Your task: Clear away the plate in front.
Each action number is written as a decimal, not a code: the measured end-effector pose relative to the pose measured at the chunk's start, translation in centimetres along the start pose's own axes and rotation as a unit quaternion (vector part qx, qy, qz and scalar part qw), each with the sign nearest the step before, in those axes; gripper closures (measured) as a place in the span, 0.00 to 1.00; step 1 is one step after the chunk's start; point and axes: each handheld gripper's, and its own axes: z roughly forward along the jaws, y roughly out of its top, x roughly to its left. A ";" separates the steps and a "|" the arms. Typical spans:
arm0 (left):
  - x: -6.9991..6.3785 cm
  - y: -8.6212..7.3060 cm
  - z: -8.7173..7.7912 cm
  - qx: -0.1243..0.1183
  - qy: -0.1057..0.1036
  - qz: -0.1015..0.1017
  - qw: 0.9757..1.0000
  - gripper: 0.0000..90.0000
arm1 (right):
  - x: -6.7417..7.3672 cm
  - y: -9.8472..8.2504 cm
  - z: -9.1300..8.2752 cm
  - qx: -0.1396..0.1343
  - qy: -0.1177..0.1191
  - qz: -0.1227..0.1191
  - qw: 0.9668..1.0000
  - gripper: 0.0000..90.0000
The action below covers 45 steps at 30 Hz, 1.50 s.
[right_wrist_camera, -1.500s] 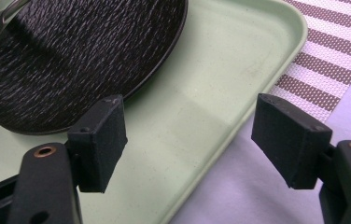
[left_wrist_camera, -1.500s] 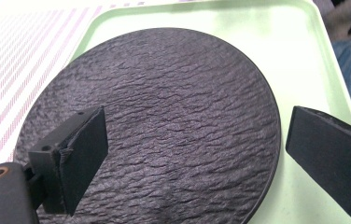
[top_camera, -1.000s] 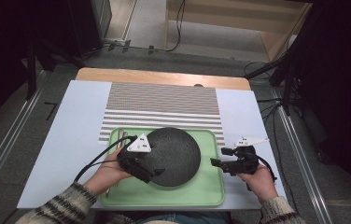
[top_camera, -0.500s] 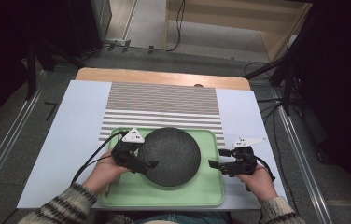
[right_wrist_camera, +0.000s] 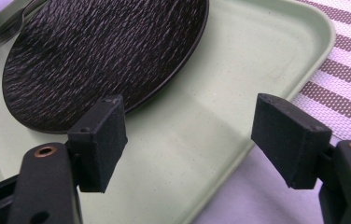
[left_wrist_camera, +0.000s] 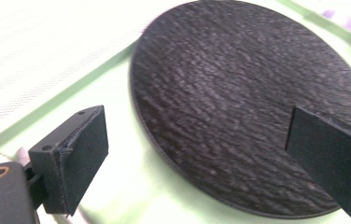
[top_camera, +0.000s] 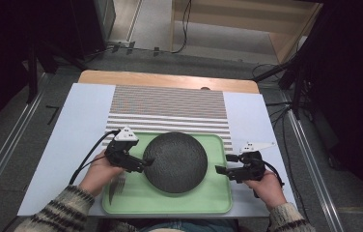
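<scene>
A round black textured plate [top_camera: 175,162] lies on a pale green tray [top_camera: 136,200] near the table's front edge. My left gripper [top_camera: 143,164] sits at the plate's left rim, open, its pads standing apart from the plate. In the left gripper view the plate [left_wrist_camera: 239,107] spreads ahead of the left gripper [left_wrist_camera: 201,161], with the rim running between the wide jaws. My right gripper [top_camera: 225,163] hovers open over the tray's right edge. In the right gripper view the right gripper [right_wrist_camera: 194,140] frames bare tray [right_wrist_camera: 201,126], with the plate [right_wrist_camera: 94,56] beyond its left pad.
A fork [top_camera: 117,188] lies on the tray's front left part, under the left hand; the fork [right_wrist_camera: 1,32] also shows past the plate. A brown-and-white striped mat [top_camera: 170,106] lies behind the tray on a white table cover [top_camera: 78,125].
My left gripper has drawn back leftward from over the plate to its left rim. The right gripper and the plate have stayed put.
</scene>
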 end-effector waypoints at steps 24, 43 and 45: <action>3.5 -1.6 -3.3 -0.018 0.029 -0.042 0.999 0.09 | -0.1 0.5 0.5 0.004 0.008 -0.005 1.000 0.28; 6.1 -3.7 -5.6 -0.019 0.060 -0.082 0.995 0.09 | -0.2 0.5 0.5 0.008 0.008 -0.007 1.000 0.29; 6.4 -3.9 -5.8 -0.019 0.063 -0.087 0.994 0.09 | -0.2 0.4 0.5 0.008 0.008 -0.007 1.000 0.29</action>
